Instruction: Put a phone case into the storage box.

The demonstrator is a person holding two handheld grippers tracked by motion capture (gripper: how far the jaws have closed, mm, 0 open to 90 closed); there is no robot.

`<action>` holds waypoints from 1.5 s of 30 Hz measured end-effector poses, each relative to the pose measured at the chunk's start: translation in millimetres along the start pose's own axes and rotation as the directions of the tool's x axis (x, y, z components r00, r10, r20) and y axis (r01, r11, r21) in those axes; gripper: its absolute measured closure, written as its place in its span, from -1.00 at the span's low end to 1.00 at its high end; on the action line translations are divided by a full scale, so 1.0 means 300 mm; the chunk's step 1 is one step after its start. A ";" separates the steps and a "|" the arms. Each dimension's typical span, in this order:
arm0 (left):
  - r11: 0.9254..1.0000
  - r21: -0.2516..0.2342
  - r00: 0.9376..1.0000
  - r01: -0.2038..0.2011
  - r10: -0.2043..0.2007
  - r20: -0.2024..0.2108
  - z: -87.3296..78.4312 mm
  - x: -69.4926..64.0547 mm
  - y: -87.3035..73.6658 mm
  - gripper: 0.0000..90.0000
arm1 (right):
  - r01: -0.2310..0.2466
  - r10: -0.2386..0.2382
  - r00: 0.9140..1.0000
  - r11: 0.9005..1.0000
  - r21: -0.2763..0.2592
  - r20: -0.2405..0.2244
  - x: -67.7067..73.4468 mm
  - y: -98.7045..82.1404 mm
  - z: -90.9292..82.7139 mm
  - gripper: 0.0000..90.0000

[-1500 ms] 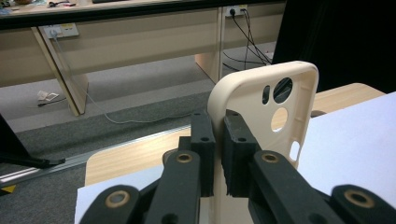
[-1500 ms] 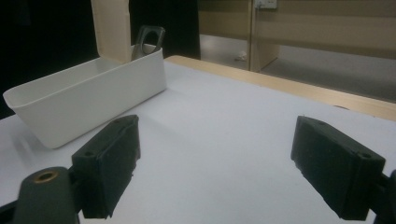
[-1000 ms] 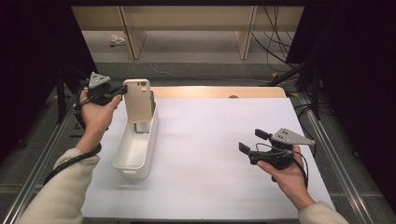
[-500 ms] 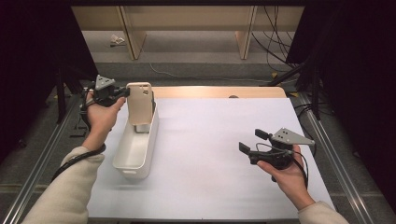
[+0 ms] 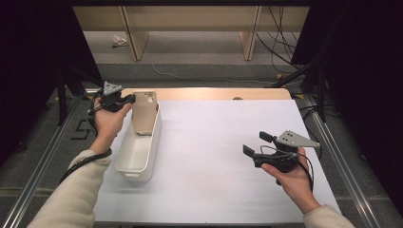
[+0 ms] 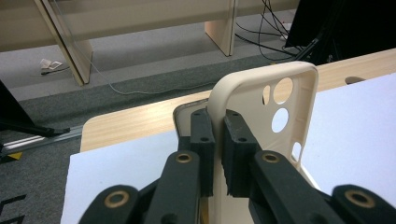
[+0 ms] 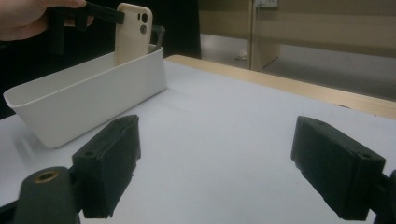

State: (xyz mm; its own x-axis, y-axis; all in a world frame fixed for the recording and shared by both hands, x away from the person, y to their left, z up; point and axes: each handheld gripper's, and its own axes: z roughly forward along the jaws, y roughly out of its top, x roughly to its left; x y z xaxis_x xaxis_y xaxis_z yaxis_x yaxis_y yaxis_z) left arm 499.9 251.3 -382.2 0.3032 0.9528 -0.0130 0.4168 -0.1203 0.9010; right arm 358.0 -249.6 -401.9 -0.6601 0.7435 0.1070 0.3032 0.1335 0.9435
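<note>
A beige phone case (image 5: 144, 113) stands upright inside the far end of a long white bin (image 5: 138, 147) at the table's left. My left gripper (image 5: 130, 99) is shut on the case's upper left edge; in the left gripper view the two pads (image 6: 218, 140) pinch the case's rim (image 6: 261, 88) beside the camera cut-outs. My right gripper (image 5: 254, 145) rests over the right half of the white table top, open, with nothing between its fingers (image 7: 109, 163). In the right gripper view the bin (image 7: 88, 100) and the case (image 7: 132, 32) show at the far left.
The white sheet (image 5: 214, 147) covers most of a wooden table (image 5: 214, 93). Metal rails (image 5: 332, 147) run along both sides. Beyond the far edge lie grey floor, wooden legs (image 5: 249, 38) and cables.
My left hand has lowered the case, which now sits deeper in the bin's far end. The right gripper has stayed where it was.
</note>
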 end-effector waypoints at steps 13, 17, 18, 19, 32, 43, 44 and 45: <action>1.000 0.015 1.000 0.015 -0.014 -0.017 0.027 0.005 -0.019 0.84 | -0.002 0.002 1.000 1.000 0.000 -0.001 -0.001 -0.001 0.001 -0.63; 1.000 0.021 1.000 0.012 -0.011 -0.022 0.033 0.008 -0.025 0.84 | -0.001 0.001 1.000 1.000 0.000 -0.001 -0.001 -0.001 0.001 -0.63; 1.000 0.022 1.000 0.010 -0.010 -0.026 0.035 0.008 -0.027 0.83 | -0.002 0.002 1.000 1.000 0.000 -0.002 -0.001 -0.001 0.001 -0.63; 1.000 0.023 1.000 0.010 -0.009 -0.029 0.037 0.009 -0.028 0.83 | -0.002 0.002 1.000 1.000 -0.001 -0.002 -0.001 -0.001 0.001 -0.63; 0.998 0.054 0.998 -0.037 0.040 -0.056 0.058 0.013 -0.027 0.78 | 0.000 0.000 1.000 1.000 0.001 -0.002 -0.002 -0.001 0.002 -0.63; 0.989 0.091 0.989 -0.119 0.126 -0.080 0.081 0.004 -0.022 0.71 | -0.001 0.001 1.000 1.000 0.002 -0.003 -0.002 -0.001 0.002 -0.63; 0.988 0.096 0.988 -0.124 0.132 -0.080 0.083 0.005 -0.023 0.70 | -0.001 0.001 1.000 1.000 0.001 -0.003 -0.002 -0.001 0.002 -0.63; 0.987 0.101 0.988 -0.127 0.135 -0.078 0.085 0.005 -0.025 0.68 | -0.001 0.001 1.000 1.000 0.001 -0.003 -0.002 -0.001 0.002 -0.63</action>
State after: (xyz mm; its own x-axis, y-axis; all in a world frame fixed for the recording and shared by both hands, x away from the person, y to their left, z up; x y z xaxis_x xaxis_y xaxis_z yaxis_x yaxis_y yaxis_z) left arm 519.1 246.4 -400.1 0.2891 0.9467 0.1421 0.4598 -0.2676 0.8467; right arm 358.8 -249.7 -402.5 -0.6621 0.7415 0.1085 0.3043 0.1337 0.9432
